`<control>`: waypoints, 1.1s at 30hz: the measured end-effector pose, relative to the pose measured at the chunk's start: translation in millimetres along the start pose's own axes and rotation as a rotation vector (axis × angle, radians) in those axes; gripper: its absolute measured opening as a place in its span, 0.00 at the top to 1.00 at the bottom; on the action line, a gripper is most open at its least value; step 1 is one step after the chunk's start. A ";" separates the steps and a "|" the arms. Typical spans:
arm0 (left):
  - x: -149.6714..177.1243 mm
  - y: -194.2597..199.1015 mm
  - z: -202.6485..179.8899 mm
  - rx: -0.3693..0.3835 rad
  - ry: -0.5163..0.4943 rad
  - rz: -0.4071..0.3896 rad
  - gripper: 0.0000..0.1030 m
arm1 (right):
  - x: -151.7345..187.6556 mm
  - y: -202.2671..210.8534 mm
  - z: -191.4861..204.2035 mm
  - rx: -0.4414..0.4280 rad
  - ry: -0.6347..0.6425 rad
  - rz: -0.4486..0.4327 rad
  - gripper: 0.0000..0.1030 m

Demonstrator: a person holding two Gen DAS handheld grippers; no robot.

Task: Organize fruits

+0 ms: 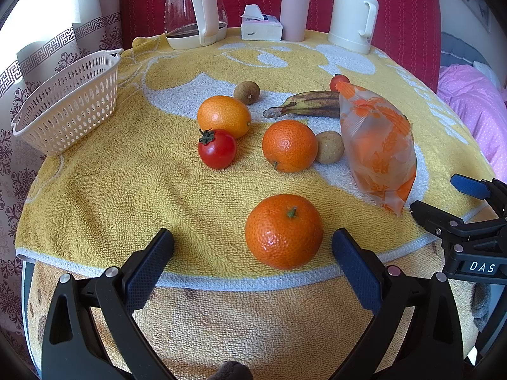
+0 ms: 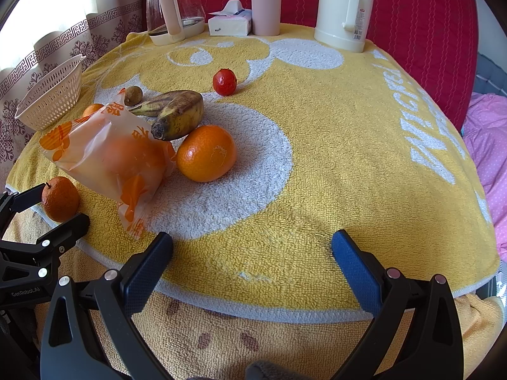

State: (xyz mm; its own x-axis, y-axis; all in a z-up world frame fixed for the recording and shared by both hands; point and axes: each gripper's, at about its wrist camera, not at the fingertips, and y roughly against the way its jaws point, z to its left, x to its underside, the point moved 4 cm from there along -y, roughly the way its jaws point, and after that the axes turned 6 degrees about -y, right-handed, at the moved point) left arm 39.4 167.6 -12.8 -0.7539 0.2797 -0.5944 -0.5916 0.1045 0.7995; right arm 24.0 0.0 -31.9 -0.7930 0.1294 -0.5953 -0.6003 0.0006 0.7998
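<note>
A glass kettle with a cream handle [image 1: 195,9], a white tissue pack [image 1: 260,25], a pale pink cylindrical flask [image 1: 295,11] and a cream thermos jug [image 1: 352,12] line the far edge of the yellow and white terry towel [image 1: 126,174]. A cream perforated plastic basket [image 1: 68,101] sits at the far left, well apart from the fruit. A translucent orange-printed plastic bag [image 1: 378,145] lies to the right of the fruit cluster, partly hiding a spotted brown banana [image 1: 312,104] and a small red tomato [image 2: 224,81] behind it. Two round orange mandarins [image 1: 290,145], a red tomato with a green stalk [image 1: 217,148] and two small brown round fruits [image 1: 329,147] lie mid-towel. The nearest orange mandarin [image 1: 284,231] rests by the towel's front edge, between the spread fingers of the left gripper [image 1: 253,247], untouched. The right gripper [image 2: 252,248] is wide apart too, over bare towel, holding nothing
</note>
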 end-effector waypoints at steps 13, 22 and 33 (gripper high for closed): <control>1.7 0.2 1.6 0.007 -0.001 0.006 0.02 | -3.4 -2.4 -2.8 -0.014 -0.017 0.023 0.05; 0.3 -0.8 0.8 0.013 -0.011 0.014 0.02 | -3.0 -2.9 -1.5 -0.015 -0.007 0.030 0.05; -0.1 -0.9 0.5 0.013 -0.013 0.015 0.02 | -1.8 -3.2 0.7 -0.014 -0.005 0.028 0.05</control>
State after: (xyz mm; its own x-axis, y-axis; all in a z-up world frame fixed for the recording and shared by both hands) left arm 40.2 168.0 -13.4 -0.7588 0.2936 -0.5813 -0.5766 0.1122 0.8093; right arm 27.4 0.4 -33.4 -0.8092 0.1345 -0.5719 -0.5790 -0.0172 0.8152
